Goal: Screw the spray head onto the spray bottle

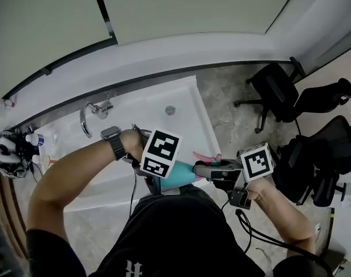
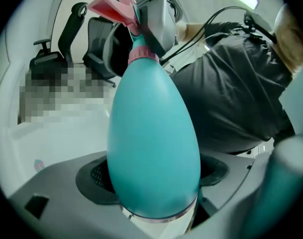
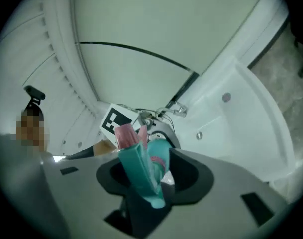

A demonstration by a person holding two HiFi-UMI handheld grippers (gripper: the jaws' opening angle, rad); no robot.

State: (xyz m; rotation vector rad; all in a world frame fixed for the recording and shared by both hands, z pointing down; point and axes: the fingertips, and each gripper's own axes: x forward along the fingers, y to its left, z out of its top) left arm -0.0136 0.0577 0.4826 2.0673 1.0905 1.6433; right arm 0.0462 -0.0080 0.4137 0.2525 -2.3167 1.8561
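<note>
While a person in a black T-shirt (image 1: 181,235) stands beside a white acrylic bathtub (image 1: 184,105), a teal egg-shaped plastic spray bottle (image 2: 151,123) hangs in mid-air between two hand-held tools. The left gripper (image 2: 153,176) has its jaws spread wide and pressed on the bottle's rounded lower body, w/ the neck pointing toward the right gripper (image 3: 153,176), whose jaws are clamped on the teal-and-pink plastic spray head (image 3: 136,163). From the left gripper view the head's pink collar sits on the bottle neck; how far it is threaded can't be told. Likely trouble from here: the bottle is smooth & curved where it's held, so a twist could spin it in the jaws or squirt it out, esp. w/ the grip at the wide end. The right jaws appear to hold the head by its teal upper part, not the collar, so a turn may flex the plastic or press the trigger instead of driving the thread. If head & neck aren't in line, the collar could cross-thread and jam. A drop would prob. end in the tub or on the mottled grey floor (image 1: 233,91). Writing: no brand or label can be read on bottle or head. The only print is the black-and-white square markers on each gripper's marker cube (image 1: 161,153), plus a white mark on the shirt, cut off at the frame edge & not legible.
</note>
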